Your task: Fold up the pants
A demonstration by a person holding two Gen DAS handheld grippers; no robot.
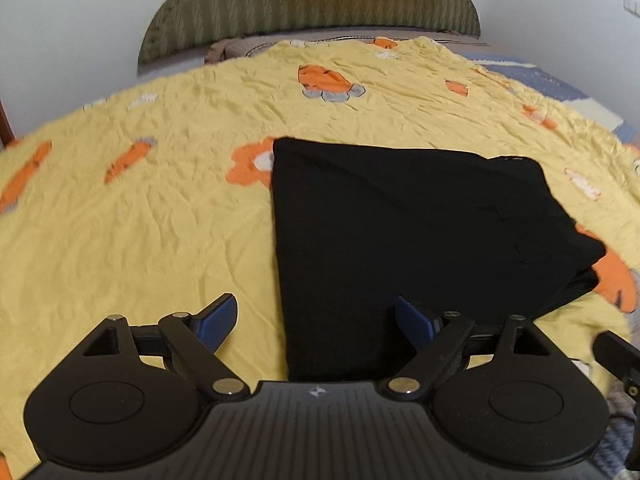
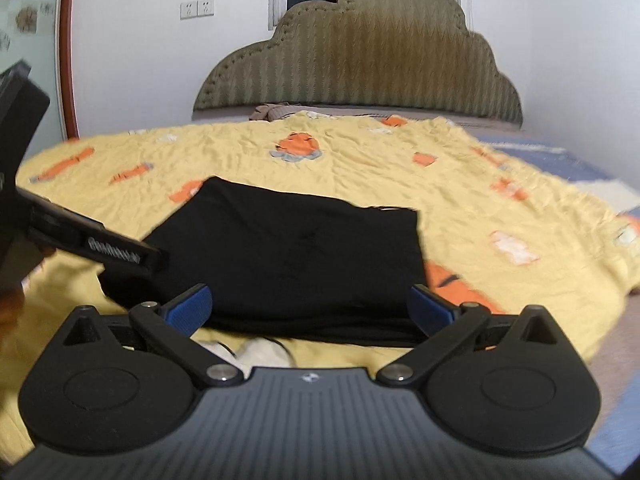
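Black pants (image 1: 400, 232) lie folded into a flat, roughly square stack on the yellow bedspread (image 1: 140, 208). My left gripper (image 1: 316, 320) hangs open above the stack's near left edge; its blue pads grip nothing. In the right wrist view the same pants (image 2: 296, 256) lie just ahead, their layered near edge facing me. My right gripper (image 2: 310, 306) stands wide open over that edge, nothing pinched between its pads. The left gripper's black finger (image 2: 116, 252) reaches in from the left, beside the stack's left corner. A piece of the right gripper (image 1: 618, 356) shows at the left view's right edge.
The bedspread (image 2: 360, 168) carries orange carrot prints and covers most of the bed. A padded olive headboard (image 2: 360, 56) stands at the far end against a white wall. A blue-patterned sheet (image 1: 560, 80) shows at the right side. A red door frame (image 2: 68, 60) stands at left.
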